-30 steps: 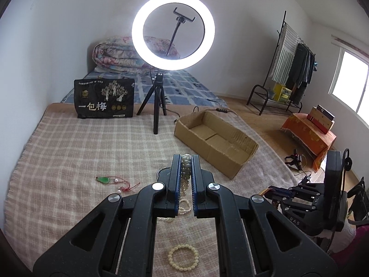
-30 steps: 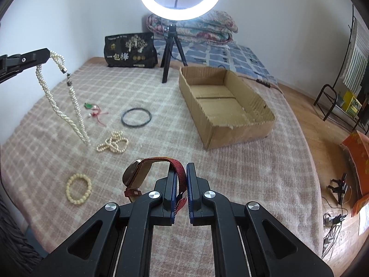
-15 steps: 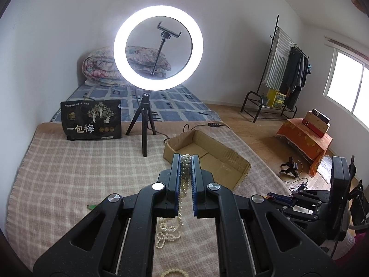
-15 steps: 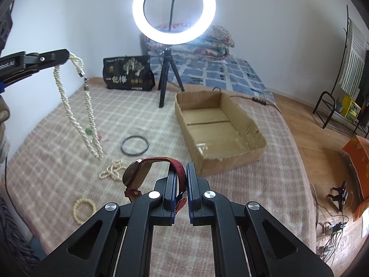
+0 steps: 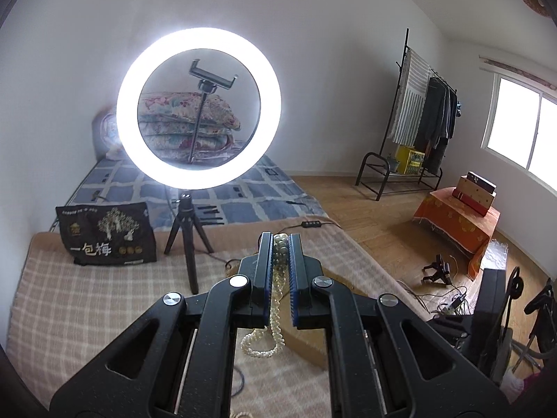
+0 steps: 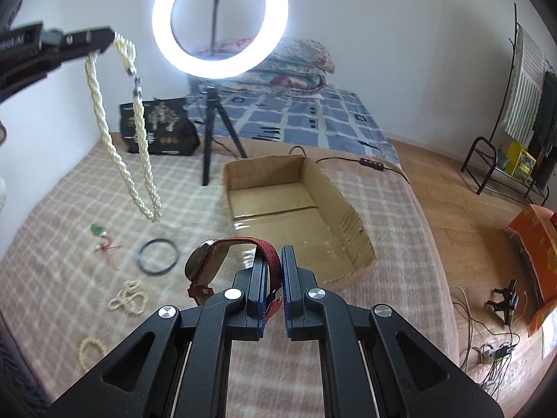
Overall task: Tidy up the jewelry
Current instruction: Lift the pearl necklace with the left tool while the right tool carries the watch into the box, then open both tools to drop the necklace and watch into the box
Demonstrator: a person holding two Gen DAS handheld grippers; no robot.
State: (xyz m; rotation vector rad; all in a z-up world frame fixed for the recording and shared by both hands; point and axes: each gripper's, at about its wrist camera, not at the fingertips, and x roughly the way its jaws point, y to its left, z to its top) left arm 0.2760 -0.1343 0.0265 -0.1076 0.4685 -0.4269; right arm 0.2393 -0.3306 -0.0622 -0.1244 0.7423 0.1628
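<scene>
The left tool [image 5: 280, 240] is gripping a twisted pearl necklace [image 6: 139, 139]; only the right wrist view is showing its full length dangling above the checked bed [image 6: 69, 191], left of the cardboard box [image 6: 334, 195]. The right tool [image 6: 275, 257] is clenching the red strap of a watch [image 6: 209, 264] just before the box. A black bangle [image 6: 158, 255], loose pearls [image 6: 128, 296] and a bead bracelet [image 6: 91, 351] are lying nearby; the ring light [image 6: 220, 21] is standing behind.

The right gripper [image 6: 274, 268] pinches a red-strapped watch [image 6: 222, 261] above the blanket [image 6: 393, 209]. The left gripper [image 6: 104, 40] dangles a twisted pearl necklace [image 6: 139, 146] beside the cardboard box [image 6: 296, 216].
</scene>
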